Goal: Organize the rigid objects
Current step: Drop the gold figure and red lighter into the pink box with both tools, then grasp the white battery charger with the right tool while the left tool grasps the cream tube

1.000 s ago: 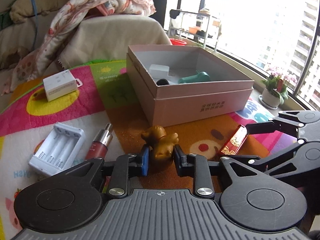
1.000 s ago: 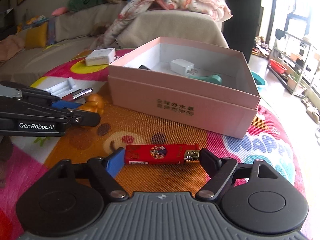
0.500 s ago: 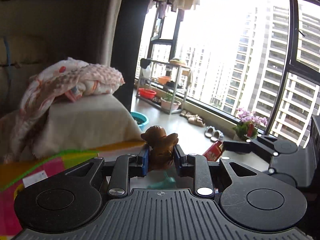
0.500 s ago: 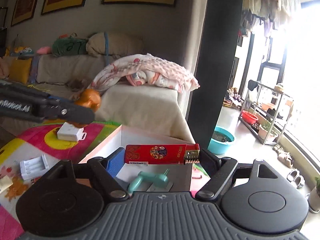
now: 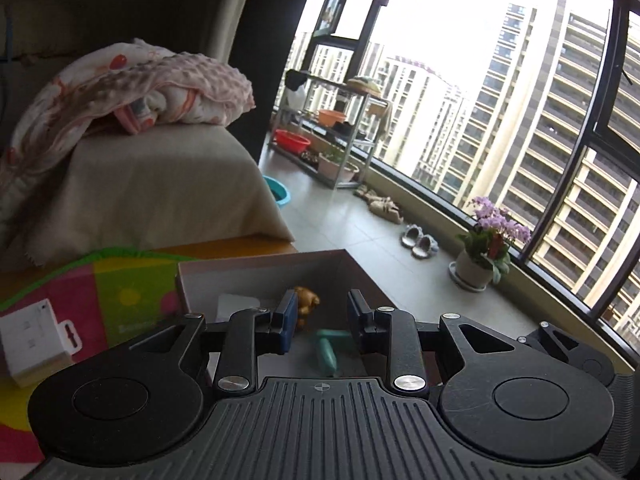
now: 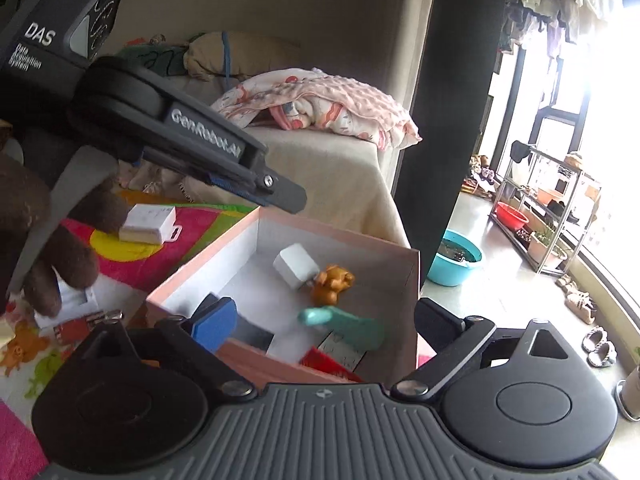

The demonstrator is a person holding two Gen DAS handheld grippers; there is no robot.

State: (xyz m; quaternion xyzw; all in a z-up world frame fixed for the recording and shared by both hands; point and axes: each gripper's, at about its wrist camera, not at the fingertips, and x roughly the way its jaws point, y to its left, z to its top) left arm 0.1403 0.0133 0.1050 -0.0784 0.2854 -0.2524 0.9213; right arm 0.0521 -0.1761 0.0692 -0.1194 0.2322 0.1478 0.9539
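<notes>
The pink box [image 6: 208, 264] stands open on the colourful mat. Inside it lie the brown dog figurine [image 6: 333, 279], a teal handle-shaped item [image 6: 348, 322], a white cube [image 6: 295, 266] and the red lighter [image 6: 326, 363] near the front wall. My left gripper [image 5: 320, 314] is open and empty above the box [image 5: 256, 268]; the figurine [image 5: 306, 304] lies below it. My right gripper [image 6: 320, 320] is open and empty over the box's near side.
A white adapter box [image 6: 148, 224] lies on the mat left of the box, also in the left wrist view [image 5: 32, 340]. A white battery case [image 6: 72, 304] and a small red tube [image 6: 76, 328] lie at the left. A covered sofa [image 5: 160, 184] stands behind.
Both grippers opened over the box. The dog figurine dropped from the left gripper and the red lighter from the right; both now lie inside the box.
</notes>
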